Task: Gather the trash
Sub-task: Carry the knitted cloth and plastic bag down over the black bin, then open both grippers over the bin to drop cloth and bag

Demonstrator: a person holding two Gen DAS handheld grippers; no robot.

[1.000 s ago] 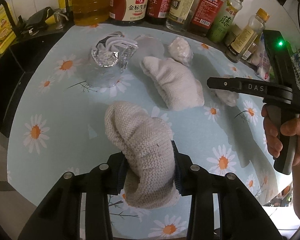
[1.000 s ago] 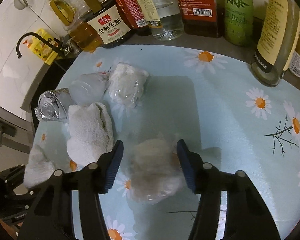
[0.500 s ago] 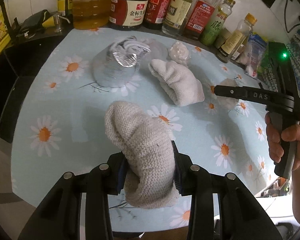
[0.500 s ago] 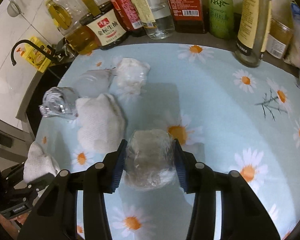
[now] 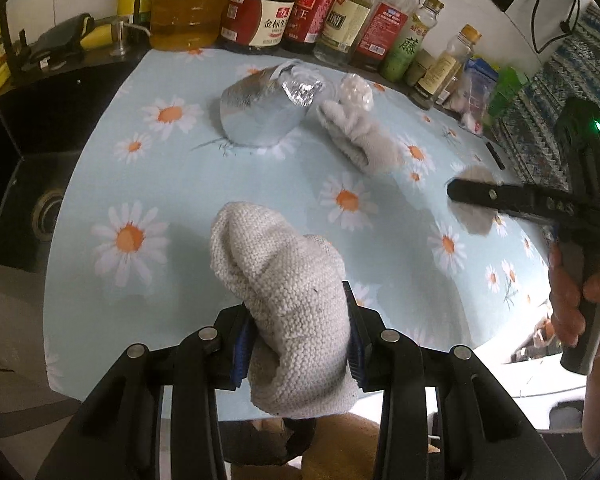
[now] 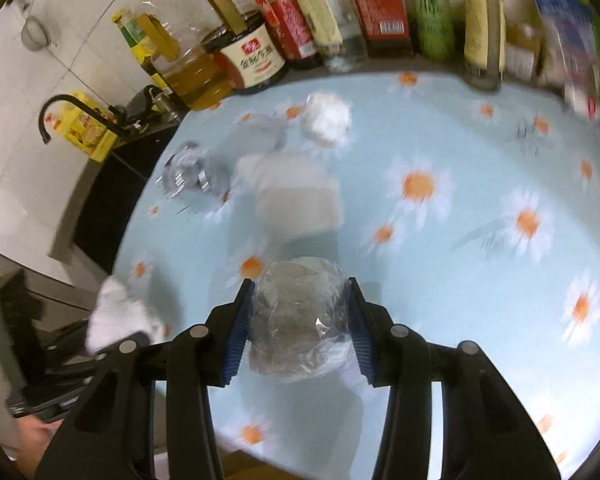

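Left gripper (image 5: 296, 334) pinching knit rag (image 5: 284, 300); right gripper (image 6: 300, 320) clamped on plastic-wrapped wad (image 6: 296, 316). Soy sauce jug (image 5: 260, 16) at 12 o'clock, label reads 金标; green bottle (image 5: 404, 50) at 1 o'clock reads 藤.

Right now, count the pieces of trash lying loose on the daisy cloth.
3: a foil wrapper, a white cloth wad beside it, and a clear plastic ball near the bottles. More may hide behind the foil.

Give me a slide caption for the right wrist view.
Right tongs clamp a clear plastic wad above the daisy tablecloth.
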